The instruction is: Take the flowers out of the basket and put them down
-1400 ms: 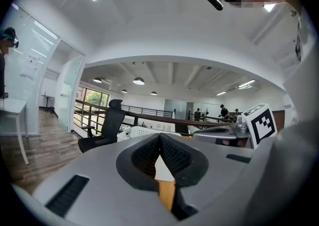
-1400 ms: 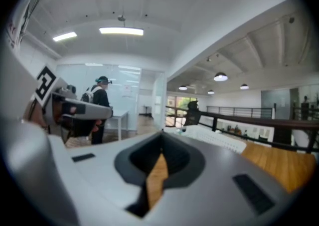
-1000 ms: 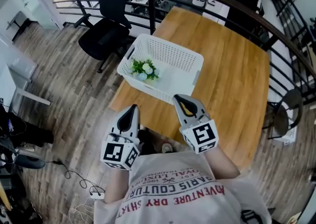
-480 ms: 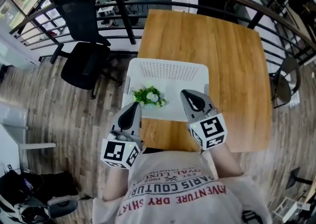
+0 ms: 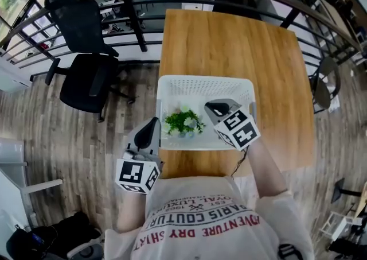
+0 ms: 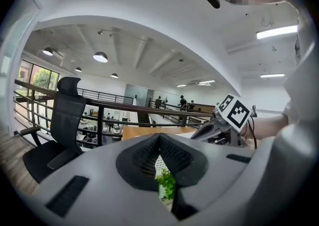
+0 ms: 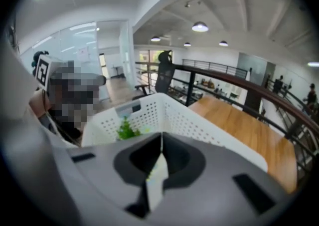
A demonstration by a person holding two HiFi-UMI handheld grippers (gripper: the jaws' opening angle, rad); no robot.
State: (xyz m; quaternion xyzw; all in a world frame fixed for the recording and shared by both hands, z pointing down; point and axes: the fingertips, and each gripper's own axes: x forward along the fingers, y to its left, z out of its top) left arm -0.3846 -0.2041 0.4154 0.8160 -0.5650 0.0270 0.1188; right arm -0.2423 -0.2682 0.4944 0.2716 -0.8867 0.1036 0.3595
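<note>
Flowers (image 5: 183, 122), a small green bunch with pale blooms, lie inside a white perforated basket (image 5: 200, 85), in its near-left part, with neither gripper touching them. The basket sits at the near-left corner of a wooden table (image 5: 229, 41), close to the table's near edge.

The right gripper (image 5: 213, 105) hangs over the basket's right half, just right of the flowers and apart from them. It is tilted downward, and its marker cube (image 5: 238, 129) is toward the person. Its jaws are pressed together with nothing between them. The right gripper view looks across the basket's rim, and the bunch shows green against the inner wall at left.

The left gripper (image 5: 152, 123) is held outside the basket, just beside its left wall near the near-left corner, above the table's left edge and the plank floor (image 5: 114, 132). Its jaws also meet at the tips and hold nothing. In the left gripper view a sliver of the green bunch shows through the narrow slit beneath the tips, and the right gripper's marker cube appears to the right.

A black office chair (image 5: 86, 78) stands on the floor left of the table, well apart from the basket. A dark railing (image 5: 132, 20) curves past the table's far end. The person, in a grey printed T-shirt (image 5: 200, 218), stands at the near edge.
</note>
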